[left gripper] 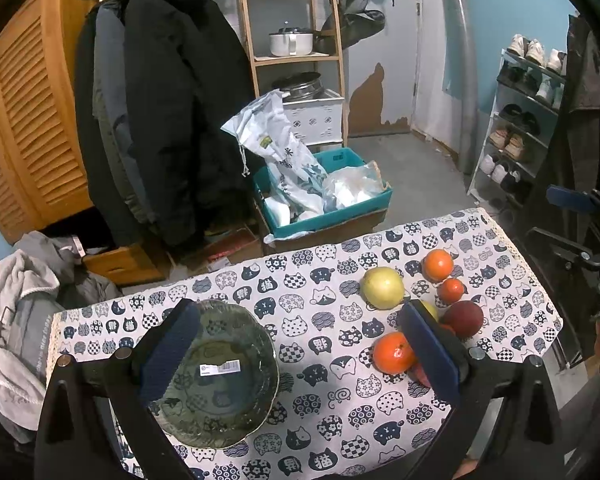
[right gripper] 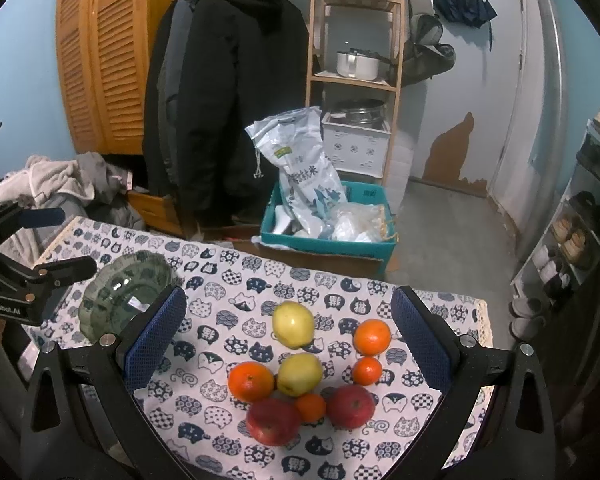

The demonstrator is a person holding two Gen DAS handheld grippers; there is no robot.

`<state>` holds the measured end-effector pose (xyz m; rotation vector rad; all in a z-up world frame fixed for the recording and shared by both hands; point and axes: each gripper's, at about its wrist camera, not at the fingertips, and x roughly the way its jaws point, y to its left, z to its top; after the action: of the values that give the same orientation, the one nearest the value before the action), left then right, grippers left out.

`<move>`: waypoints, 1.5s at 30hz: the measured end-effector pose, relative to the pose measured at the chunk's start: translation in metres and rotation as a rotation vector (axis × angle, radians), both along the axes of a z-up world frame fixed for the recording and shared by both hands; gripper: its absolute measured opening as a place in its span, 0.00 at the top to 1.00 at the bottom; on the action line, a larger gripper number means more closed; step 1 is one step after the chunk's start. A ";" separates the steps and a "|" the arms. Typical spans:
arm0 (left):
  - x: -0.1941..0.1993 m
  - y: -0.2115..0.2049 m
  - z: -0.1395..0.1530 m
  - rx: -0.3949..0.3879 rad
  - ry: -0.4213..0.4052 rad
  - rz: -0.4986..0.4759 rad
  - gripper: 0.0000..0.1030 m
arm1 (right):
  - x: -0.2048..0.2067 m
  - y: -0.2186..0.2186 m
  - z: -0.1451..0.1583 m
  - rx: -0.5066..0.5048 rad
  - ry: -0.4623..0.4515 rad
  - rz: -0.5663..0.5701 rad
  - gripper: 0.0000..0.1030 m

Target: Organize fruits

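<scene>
A dark green glass bowl (left gripper: 220,376) (right gripper: 126,292) sits empty on the left of the cat-print tablecloth (left gripper: 320,400) (right gripper: 204,400). Fruit lies grouped on the right: two yellow apples (right gripper: 293,323) (right gripper: 300,373), two red apples (right gripper: 273,420) (right gripper: 351,405), a large orange (right gripper: 251,381) and several smaller ones (right gripper: 372,337). My left gripper (left gripper: 300,344) hovers open over the table, its left finger above the bowl and its right finger over the fruit. Above the fruit group my right gripper (right gripper: 288,344) stands open and holds nothing.
Beyond the table's far edge a teal crate (right gripper: 328,236) holds bags. Dark coats (right gripper: 224,100) hang at the back, beside a wooden shelf unit (right gripper: 356,80) with pots. Heaped clothes (left gripper: 24,320) lie left; a shoe rack (left gripper: 520,132) stands right.
</scene>
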<state>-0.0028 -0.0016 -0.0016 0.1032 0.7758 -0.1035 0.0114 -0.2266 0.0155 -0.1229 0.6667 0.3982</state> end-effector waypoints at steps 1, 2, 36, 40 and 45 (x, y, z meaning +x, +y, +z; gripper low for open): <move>0.000 -0.001 0.000 0.003 -0.001 -0.003 0.01 | 0.000 0.000 0.000 0.001 0.000 -0.001 0.03; 0.000 0.001 0.000 0.001 0.001 -0.002 0.01 | -0.001 0.000 0.000 0.002 0.001 0.001 0.03; 0.000 -0.013 -0.010 0.003 0.041 -0.031 0.01 | 0.000 -0.005 -0.004 0.005 0.012 -0.005 0.03; 0.000 -0.014 -0.011 0.013 0.043 -0.023 0.01 | 0.000 -0.005 -0.003 0.006 0.012 -0.005 0.03; 0.001 -0.013 -0.011 0.010 0.044 -0.024 0.01 | 0.000 -0.005 -0.003 0.006 0.013 -0.005 0.03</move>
<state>-0.0014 -0.0150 -0.0121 0.1200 0.8196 -0.1248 0.0109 -0.2313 0.0121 -0.1127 0.6784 0.3969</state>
